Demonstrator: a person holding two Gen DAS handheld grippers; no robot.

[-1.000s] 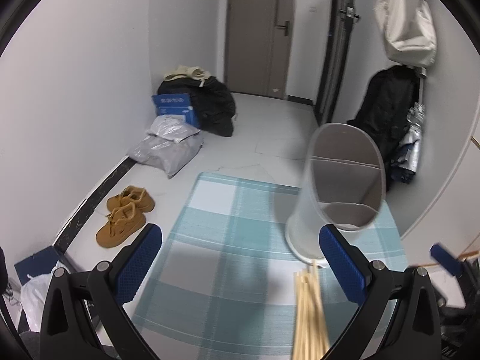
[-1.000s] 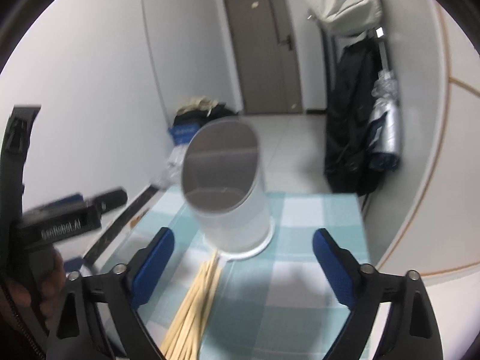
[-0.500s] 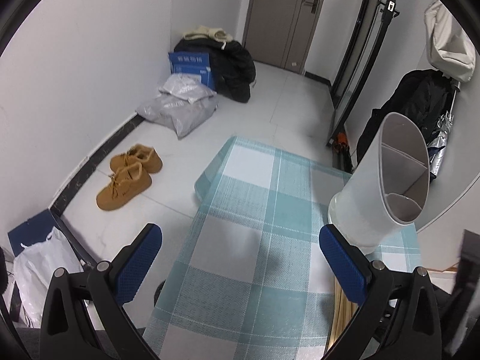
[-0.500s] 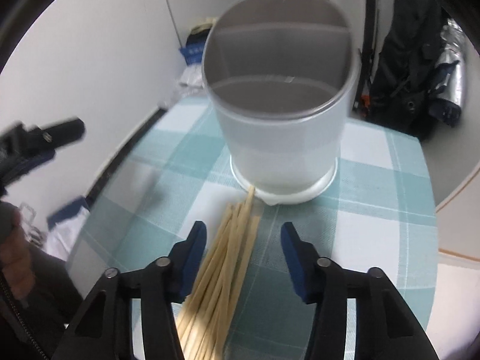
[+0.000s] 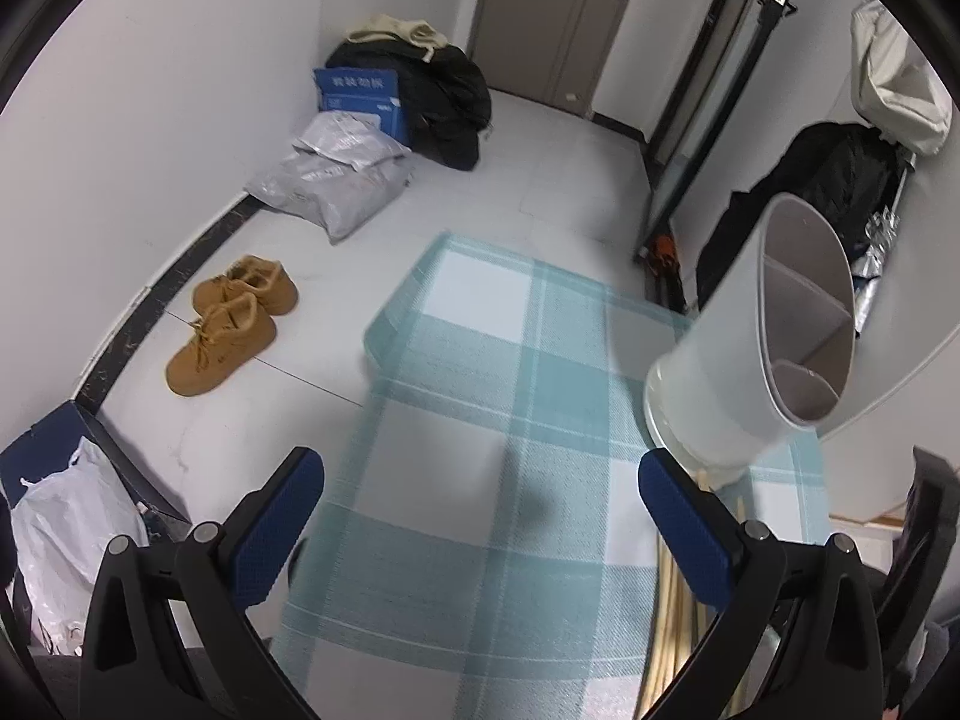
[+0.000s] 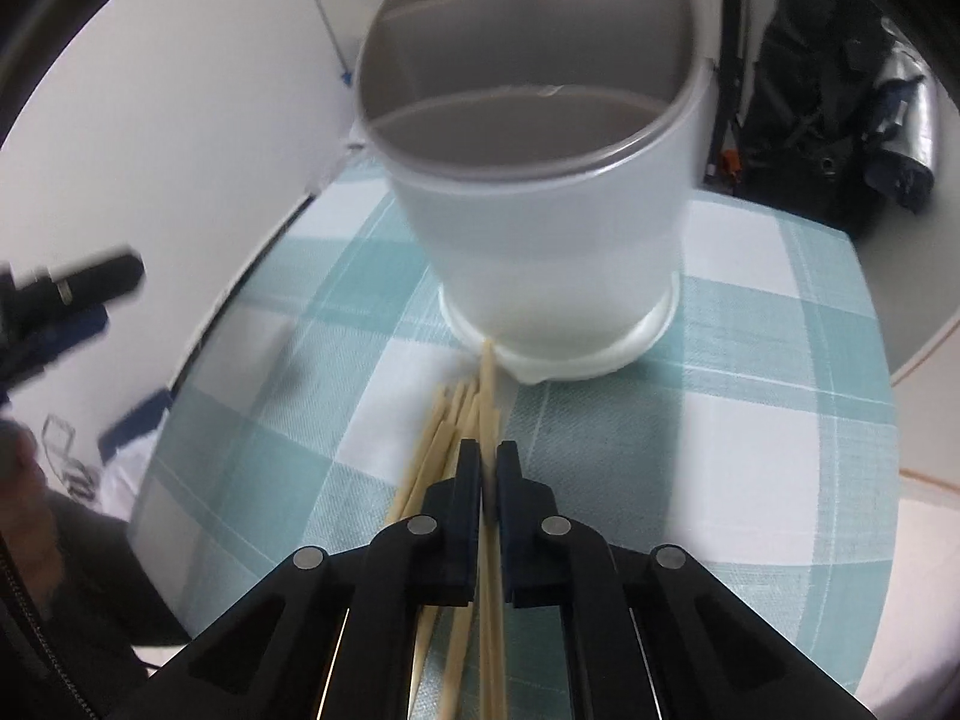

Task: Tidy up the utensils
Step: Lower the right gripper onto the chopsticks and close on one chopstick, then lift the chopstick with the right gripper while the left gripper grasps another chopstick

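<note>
A white utensil holder (image 6: 540,192) with inner dividers stands on the teal checked tablecloth (image 6: 750,420); it also shows in the left wrist view (image 5: 750,360). A bundle of wooden chopsticks (image 6: 444,426) lies in front of it, tips toward its base, also seen in the left wrist view (image 5: 672,630). My right gripper (image 6: 489,450) is shut on a chopstick (image 6: 488,378) from the bundle, low over the cloth. My left gripper (image 5: 480,516) is open and empty above the cloth, left of the holder.
The table edge falls off to the floor on the left, where brown shoes (image 5: 228,324), grey bags (image 5: 336,180) and a blue box (image 5: 360,96) lie. A black backpack (image 6: 828,108) hangs behind the table. A white wall curves at the right.
My right gripper dropped toward the chopsticks and closed from wide open to shut on one. The left gripper rose and shifted left, staying open.
</note>
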